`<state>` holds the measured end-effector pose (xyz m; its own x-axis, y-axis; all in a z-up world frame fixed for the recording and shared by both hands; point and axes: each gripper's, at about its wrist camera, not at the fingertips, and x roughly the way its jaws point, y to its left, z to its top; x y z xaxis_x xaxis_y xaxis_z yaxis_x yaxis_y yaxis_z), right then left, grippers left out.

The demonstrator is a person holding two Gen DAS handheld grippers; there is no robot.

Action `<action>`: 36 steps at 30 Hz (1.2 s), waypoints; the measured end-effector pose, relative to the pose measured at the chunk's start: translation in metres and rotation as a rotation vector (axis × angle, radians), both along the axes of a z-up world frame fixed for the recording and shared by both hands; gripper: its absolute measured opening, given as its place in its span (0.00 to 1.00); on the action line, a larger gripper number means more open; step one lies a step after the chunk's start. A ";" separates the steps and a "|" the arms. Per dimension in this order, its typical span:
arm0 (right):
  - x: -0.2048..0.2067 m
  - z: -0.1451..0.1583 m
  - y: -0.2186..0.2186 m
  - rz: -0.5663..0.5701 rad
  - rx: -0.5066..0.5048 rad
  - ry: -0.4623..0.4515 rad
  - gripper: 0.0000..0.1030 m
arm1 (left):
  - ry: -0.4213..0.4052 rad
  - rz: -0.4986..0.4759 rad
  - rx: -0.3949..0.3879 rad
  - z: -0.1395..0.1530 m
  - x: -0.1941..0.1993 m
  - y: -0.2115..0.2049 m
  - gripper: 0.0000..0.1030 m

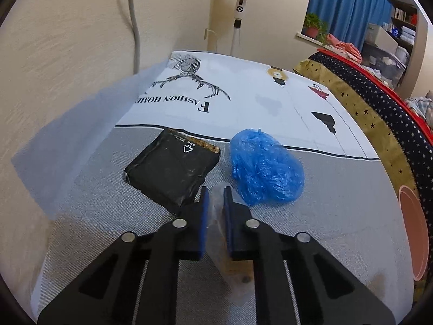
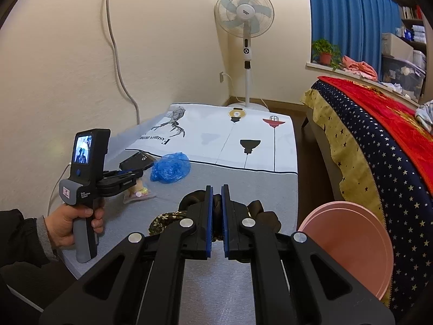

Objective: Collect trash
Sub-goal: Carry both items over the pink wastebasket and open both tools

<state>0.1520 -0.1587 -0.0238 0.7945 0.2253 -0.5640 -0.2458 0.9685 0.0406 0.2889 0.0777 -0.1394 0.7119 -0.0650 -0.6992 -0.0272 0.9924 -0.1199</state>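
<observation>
On the grey table cloth (image 1: 338, 203) my left gripper (image 1: 216, 192) is shut on a clear plastic wrapper (image 1: 216, 208), which is pinched between the blue pads. The right wrist view shows that wrapper (image 2: 138, 192) with yellow and pink bits inside, under the left gripper (image 2: 139, 174). A flat black packet (image 1: 170, 168) lies just beyond on the left. A crumpled blue plastic bag (image 1: 266, 168) lies on the right. My right gripper (image 2: 216, 188) is shut on a dark bunched cloth (image 2: 254, 208) with a floral-print part, near the table's front edge.
A pink basin (image 2: 349, 241) stands off the table's right edge, beside a bed with a starred blanket (image 2: 379, 149). A person's hand (image 2: 67, 224) holds the left gripper's handle. A standing fan (image 2: 245, 13) is behind the table, and a wall runs along its left.
</observation>
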 end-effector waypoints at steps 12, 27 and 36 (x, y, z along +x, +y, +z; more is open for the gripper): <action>-0.001 0.009 -0.008 -0.021 0.018 -0.018 0.06 | -0.066 -0.059 0.019 0.070 -0.029 -0.010 0.05; -0.009 0.057 -0.089 -0.192 0.069 -0.085 0.06 | -0.152 -0.325 -0.080 0.175 -0.060 -0.139 0.05; -0.008 0.048 -0.186 -0.425 0.060 -0.020 0.06 | -0.096 -0.486 -0.072 0.145 -0.060 -0.255 0.05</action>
